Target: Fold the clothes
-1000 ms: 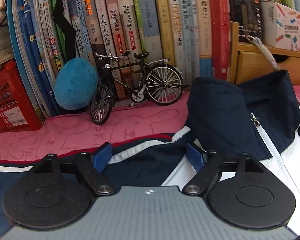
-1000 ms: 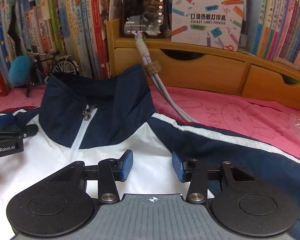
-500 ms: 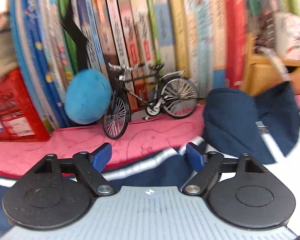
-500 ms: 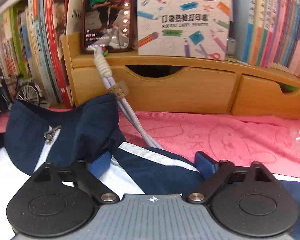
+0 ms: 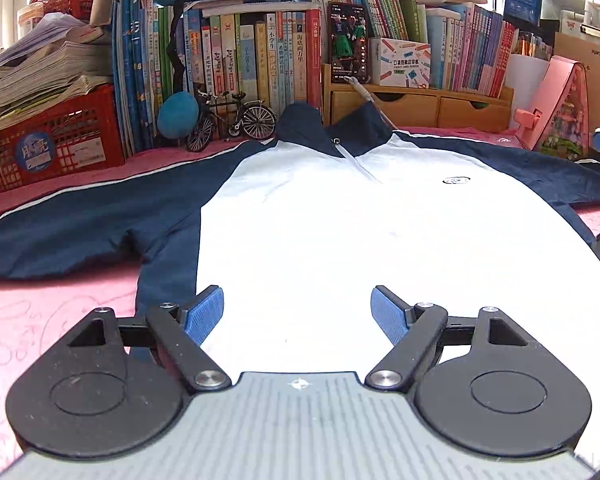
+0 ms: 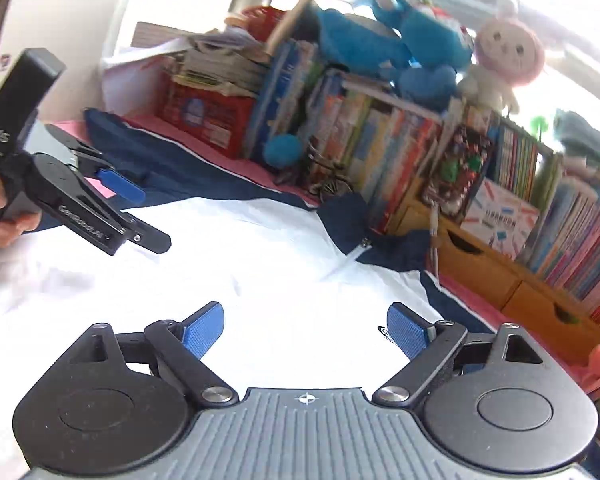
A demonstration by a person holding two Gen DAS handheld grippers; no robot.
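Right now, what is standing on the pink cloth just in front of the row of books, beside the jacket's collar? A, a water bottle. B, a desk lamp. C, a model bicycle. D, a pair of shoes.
C: a small model bicycle stands before the books, left of the jacket collar.

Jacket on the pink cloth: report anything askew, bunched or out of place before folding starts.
The jacket lies flat, front up, sleeves spread. One oddity: a white cable from the propped phone trails down onto the collar. Nothing else stands out.
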